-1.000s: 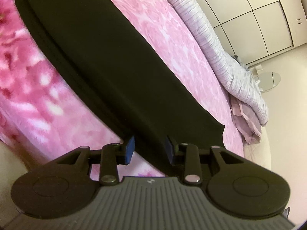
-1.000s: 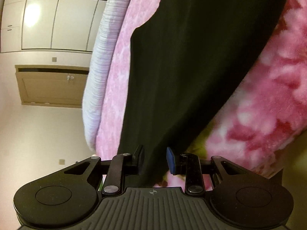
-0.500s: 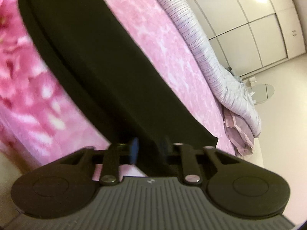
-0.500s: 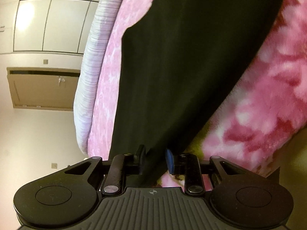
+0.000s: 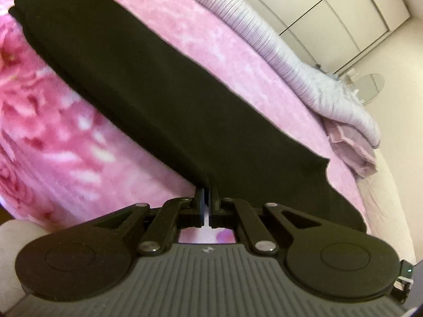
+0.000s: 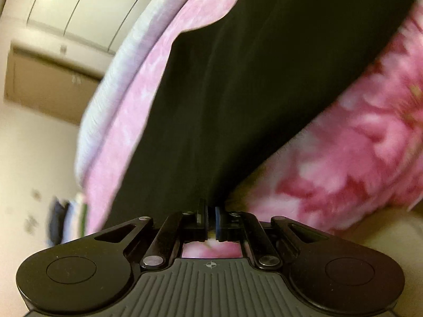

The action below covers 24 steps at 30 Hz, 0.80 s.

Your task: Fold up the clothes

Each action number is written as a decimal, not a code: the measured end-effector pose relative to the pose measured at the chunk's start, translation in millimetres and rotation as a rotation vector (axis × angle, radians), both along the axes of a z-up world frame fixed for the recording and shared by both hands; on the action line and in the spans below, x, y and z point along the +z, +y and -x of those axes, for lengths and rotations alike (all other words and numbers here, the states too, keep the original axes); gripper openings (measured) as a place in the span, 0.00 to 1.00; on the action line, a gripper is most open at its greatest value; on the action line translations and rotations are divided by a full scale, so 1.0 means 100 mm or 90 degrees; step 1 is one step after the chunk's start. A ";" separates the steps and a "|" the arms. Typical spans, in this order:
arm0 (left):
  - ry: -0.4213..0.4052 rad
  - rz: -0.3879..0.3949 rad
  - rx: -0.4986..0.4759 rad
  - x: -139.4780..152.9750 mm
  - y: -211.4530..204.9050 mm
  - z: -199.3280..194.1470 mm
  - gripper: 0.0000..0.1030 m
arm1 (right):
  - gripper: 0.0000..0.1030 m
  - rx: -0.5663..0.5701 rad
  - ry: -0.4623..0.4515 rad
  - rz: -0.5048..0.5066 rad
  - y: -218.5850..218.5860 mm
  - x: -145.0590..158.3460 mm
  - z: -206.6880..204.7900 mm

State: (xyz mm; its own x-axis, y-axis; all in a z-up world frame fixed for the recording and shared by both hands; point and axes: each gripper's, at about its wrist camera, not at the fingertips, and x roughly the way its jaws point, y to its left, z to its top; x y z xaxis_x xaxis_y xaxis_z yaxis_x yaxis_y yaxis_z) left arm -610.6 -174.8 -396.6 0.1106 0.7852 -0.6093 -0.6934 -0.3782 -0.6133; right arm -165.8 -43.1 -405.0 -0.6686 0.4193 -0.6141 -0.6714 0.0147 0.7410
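On the pink floral blanket (image 5: 66,137) lies the black garment (image 5: 148,84), stretched long. Both the left gripper (image 5: 207,194) and the right gripper (image 6: 210,212) pinch its near edge, jaws closed on the cloth, probably to lift it for a fold.

Pink floral bed (image 5: 238,52) under black garment (image 5: 158,92)

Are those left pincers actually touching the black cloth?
Touching. In the left wrist view the left gripper has its jaws shut on the near edge of the black cloth, which bunches into a small pleat right where they pinch.
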 end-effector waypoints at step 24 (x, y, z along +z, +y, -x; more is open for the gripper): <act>0.348 0.111 -0.059 0.57 -0.01 -0.70 0.22 | 0.41 0.010 -0.411 -0.334 -0.67 0.86 -0.06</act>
